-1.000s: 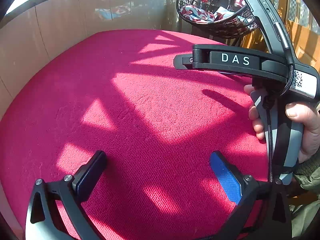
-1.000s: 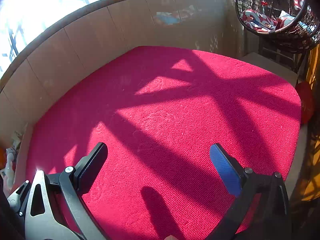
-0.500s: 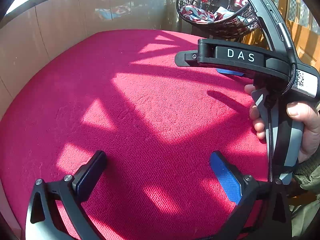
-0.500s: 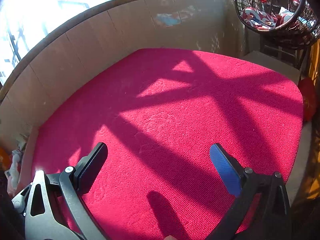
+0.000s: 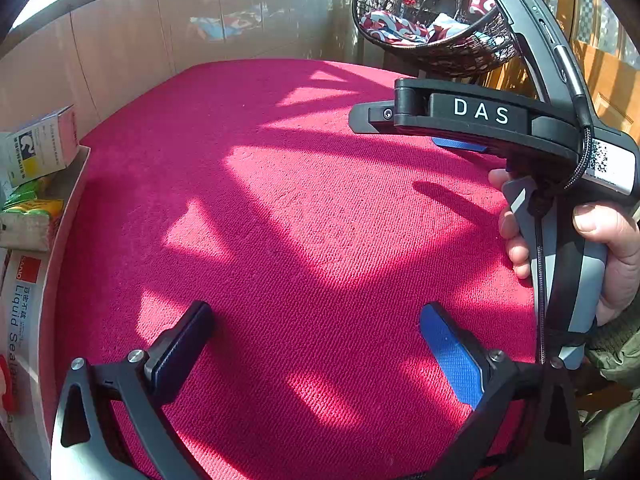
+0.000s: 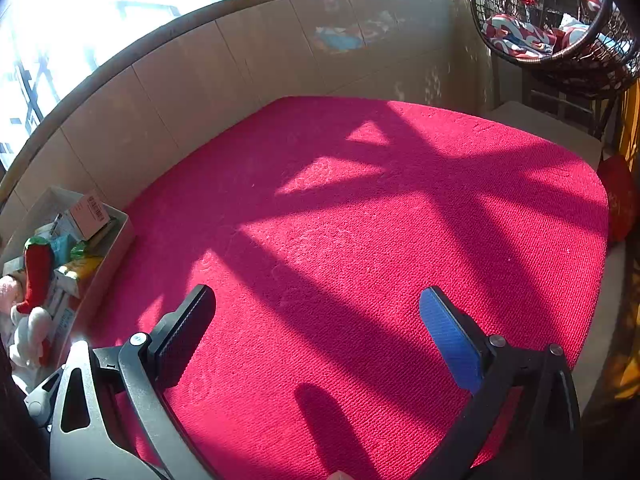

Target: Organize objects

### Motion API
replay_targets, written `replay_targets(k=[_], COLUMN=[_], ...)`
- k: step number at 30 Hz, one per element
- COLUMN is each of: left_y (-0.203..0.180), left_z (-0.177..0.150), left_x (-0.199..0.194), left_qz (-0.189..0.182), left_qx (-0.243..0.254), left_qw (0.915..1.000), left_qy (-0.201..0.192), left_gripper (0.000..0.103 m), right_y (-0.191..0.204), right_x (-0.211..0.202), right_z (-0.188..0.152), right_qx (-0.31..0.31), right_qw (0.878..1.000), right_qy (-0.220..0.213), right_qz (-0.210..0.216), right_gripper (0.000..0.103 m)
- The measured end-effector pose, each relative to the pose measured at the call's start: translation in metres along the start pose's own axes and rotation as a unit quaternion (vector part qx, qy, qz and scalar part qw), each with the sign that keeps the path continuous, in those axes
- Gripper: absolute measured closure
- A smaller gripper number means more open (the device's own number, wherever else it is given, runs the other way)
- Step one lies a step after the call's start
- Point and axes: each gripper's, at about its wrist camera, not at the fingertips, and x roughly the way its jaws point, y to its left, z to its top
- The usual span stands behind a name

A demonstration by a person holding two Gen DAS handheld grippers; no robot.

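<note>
1. A sunlit balcony corner: a bright red, ribbed carpet (image 5: 304,232) covers the floor, crossed by long shadows and bounded by a beige tiled low wall (image 6: 224,72) under windows.
2. The left gripper (image 5: 316,344) hangs over the carpet with its black pad and blue pad spread wide; nothing lies between them and they touch nothing.
3. The right gripper (image 6: 318,328) is likewise spread wide over bare carpet, gripping nothing.
4. In the left view, the right gripper appears from the side, held by a hand (image 5: 608,248) around its grey handle; white letters on its black body read "DAS", and a square black-and-white code tag sits behind them.
5. The things to sort lie well to the left of both pairs of fingers, in a shallow white open tray (image 6: 116,240) at the carpet's edge.
6. In the tray: a white carton printed "Liquid Seal…" (image 5: 20,312), a yellow-green packet (image 5: 30,204), a pink-and-white small box (image 5: 44,144) with unreadable print, and a red chilli-shaped plush toy (image 6: 38,268).
7. Farthest away, a dark wicker hanging chair (image 5: 436,52) holds red, white and blue patterned cushions.
</note>
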Motion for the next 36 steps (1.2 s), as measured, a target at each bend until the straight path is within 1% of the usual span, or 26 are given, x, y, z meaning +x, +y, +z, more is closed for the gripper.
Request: replay_targets(k=[6,16,36], left_y=[0.0002,-0.0004,-0.0029], left_z=[0.0001,0.0001,0.0018], left_x=[0.0002,-0.0002,0.0005], left_qz=[0.0,0.0,0.0], left_qx=[0.0,0.0,0.0], left_qw=[1.0,1.0,1.0], left_qy=[0.0,0.0,0.0], left_gripper=[0.0,0.0,0.0], right_y=[-0.0021,0.0013,0.001], right_x=[-0.0012,-0.0002,-0.0015], right_z=[-0.0003,0.0001,-0.0017], right_qx=[0.006,-0.001,0.005], right_qw=[1.0,1.0,1.0], right_qy=[-0.004,0.001,-0.002], right_qz=[0.007,-0.002,0.004], right_gripper=[0.0,0.0,0.0])
